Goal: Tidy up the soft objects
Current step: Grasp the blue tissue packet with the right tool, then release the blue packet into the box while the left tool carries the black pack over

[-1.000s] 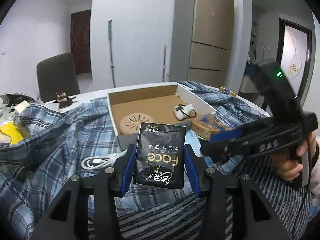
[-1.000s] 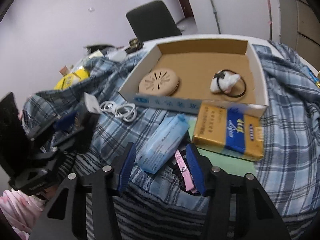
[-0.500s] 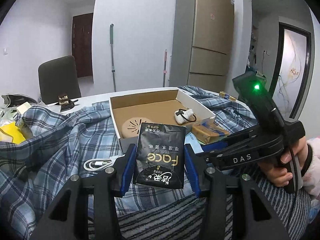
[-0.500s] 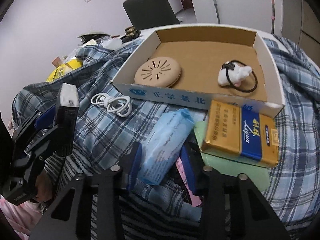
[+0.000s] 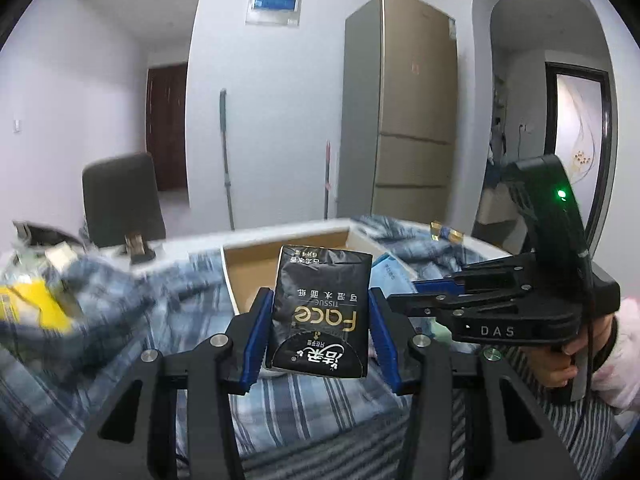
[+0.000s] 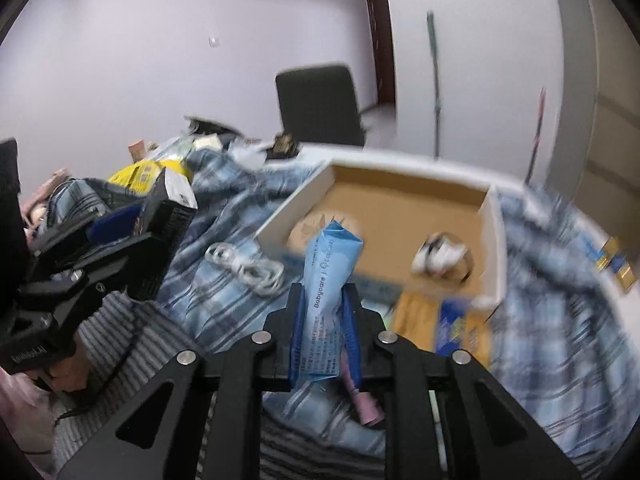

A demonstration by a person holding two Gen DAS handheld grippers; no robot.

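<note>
My left gripper (image 5: 320,312) is shut on a black "Face" tissue pack (image 5: 320,308) and holds it above the plaid cloth, in front of the cardboard tray (image 5: 248,268). My right gripper (image 6: 323,312) is shut on a light blue Babycare wipes pack (image 6: 326,272), lifted off the cloth before the same tray (image 6: 400,208). The right gripper shows in the left wrist view (image 5: 404,284) to the right, the blue pack's end (image 5: 390,270) poking out. The left gripper with the black pack (image 6: 168,216) shows at the left of the right wrist view.
The tray holds a round beige disc (image 6: 308,228) and a white item with a black band (image 6: 440,256). A white cable (image 6: 248,268), a gold-blue box (image 6: 448,320) and a pink stick (image 6: 360,396) lie on the plaid cloth (image 6: 560,320). A chair (image 5: 120,200) stands behind.
My right gripper closed on the blue wipes pack and lifted it off the cloth. My left gripper rose and tilted up with the black tissue pack still held.
</note>
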